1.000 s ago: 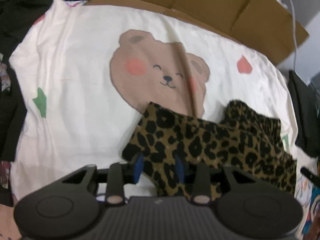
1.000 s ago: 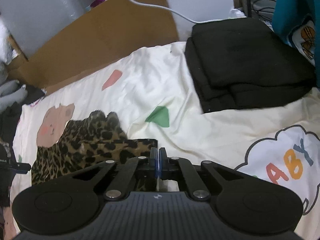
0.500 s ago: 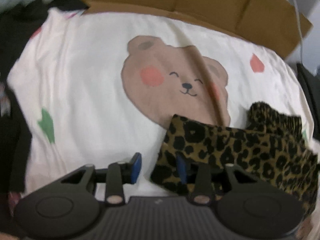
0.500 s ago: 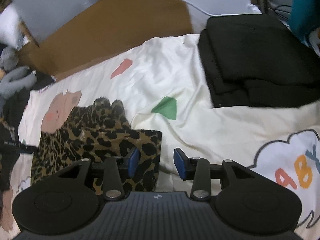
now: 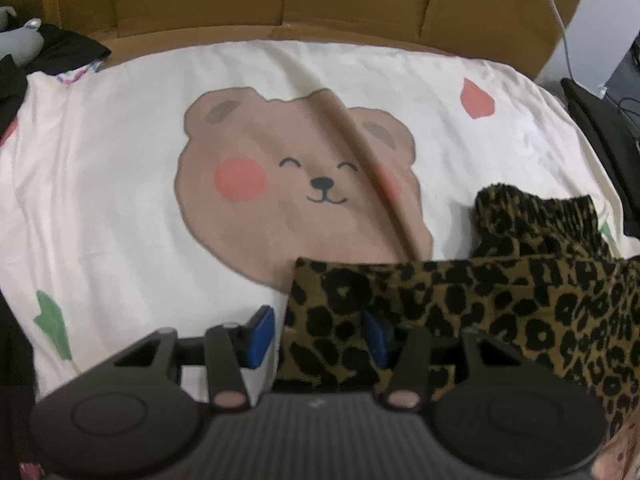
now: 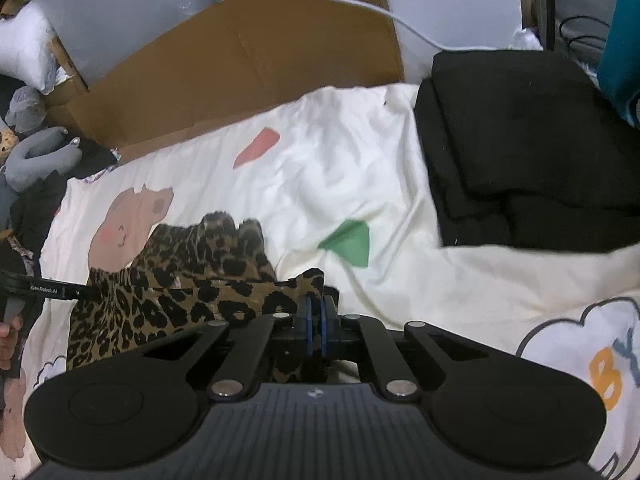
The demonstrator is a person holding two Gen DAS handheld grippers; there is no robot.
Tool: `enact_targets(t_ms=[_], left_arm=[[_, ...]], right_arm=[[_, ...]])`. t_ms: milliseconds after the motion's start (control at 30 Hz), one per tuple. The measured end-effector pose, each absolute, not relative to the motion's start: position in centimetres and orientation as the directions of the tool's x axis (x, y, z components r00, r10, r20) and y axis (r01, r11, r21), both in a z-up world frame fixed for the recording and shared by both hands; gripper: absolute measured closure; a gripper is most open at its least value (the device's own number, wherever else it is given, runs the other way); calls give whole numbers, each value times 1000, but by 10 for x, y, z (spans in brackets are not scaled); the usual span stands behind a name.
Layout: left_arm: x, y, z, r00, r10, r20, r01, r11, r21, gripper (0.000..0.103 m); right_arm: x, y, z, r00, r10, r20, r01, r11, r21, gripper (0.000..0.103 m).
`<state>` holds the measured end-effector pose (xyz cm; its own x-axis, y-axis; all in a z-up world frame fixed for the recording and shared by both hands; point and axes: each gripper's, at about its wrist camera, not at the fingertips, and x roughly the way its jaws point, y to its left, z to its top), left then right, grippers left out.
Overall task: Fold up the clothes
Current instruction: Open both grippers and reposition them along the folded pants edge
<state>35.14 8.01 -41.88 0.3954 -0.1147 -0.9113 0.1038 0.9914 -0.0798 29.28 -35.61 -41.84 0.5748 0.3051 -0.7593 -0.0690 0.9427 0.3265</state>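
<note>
"GenRobot.AI" in small white letters on the left tool [image 6: 48, 290], read from the right wrist view, where it reaches in from the left edge with fingers of a hand [image 6: 9, 340] around its handle. On the cream cartoon-print bedsheet [image 6: 320, 184], large letters "B" in orange and part of a "Y" in blue inside a cloud outline at lower right.

Leopard-print brown and black fabric garment [image 5: 460, 312] lies folded on the bedsheet [image 5: 100, 200], below and right of the printed brown bear face [image 5: 296, 184].

Left tool [image 5: 318, 336]: blue pads spread apart, edge of the garment lying between them; no pinch.

Right tool [image 6: 315, 320]: blue pads pressed together on a corner of the same garment [image 6: 180, 280], fabric bunched just ahead of them.

Only the right wrist view shows the folded stack of black clothes [image 6: 528, 144] at the bed's far right, a white cable [image 6: 360, 4] over the brown cardboard sheet [image 6: 248, 64], and a grey plush toy [image 6: 36, 160] at left. The left view gives the bear's whole face.
</note>
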Motion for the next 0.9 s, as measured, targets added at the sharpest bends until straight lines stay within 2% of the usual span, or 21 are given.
enact_targets(t_ms=[100,333,367,400,433,467,500,567,733,800,900], left_arm=[[356,81,-423,385,-116,-916,90,992,-88,52],[360,85,-422,392,-105,-914,67,994,-86,51],[360,85,-422,393,-104,-914,66,994,-85,52],[360,86,-421,396,-104,-912,62,994,-87,53],[359,87,-420,400,-105,-911,57,994,-89,55],[358,88,-419,404,-109,-908,52,994,-96,56],[358,88,-418,407,-114,-906,48,993,-103,59],[357,89,-417,410,-127,-903,48,992,-118,59],[356,84,-418,404,-157,-901,75,987,-139,59],[356,81,-421,397,-146,-906,88,989,-120,59],[356,79,-424,397,-139,-907,97,989,-109,58]], right_arm=[[296,-360,-419,576,290,-764,-50,946,321,103],[302,-370,-419,580,263,-771,-7,948,317,101],[301,-373,-417,589,278,-759,-5,940,341,94],[299,-375,-415,595,298,-747,-6,931,366,81],[297,-376,-412,605,310,-734,-9,924,382,72],[295,-377,-409,618,317,-719,-16,920,392,55],[292,-378,-406,631,324,-705,-22,916,402,53],[290,-377,-404,635,343,-692,-42,910,413,53],[301,-361,-423,563,331,-757,-55,929,365,54],[306,-355,-433,533,342,-774,-66,929,365,59],[311,-345,-441,513,349,-784,-94,931,353,61]])
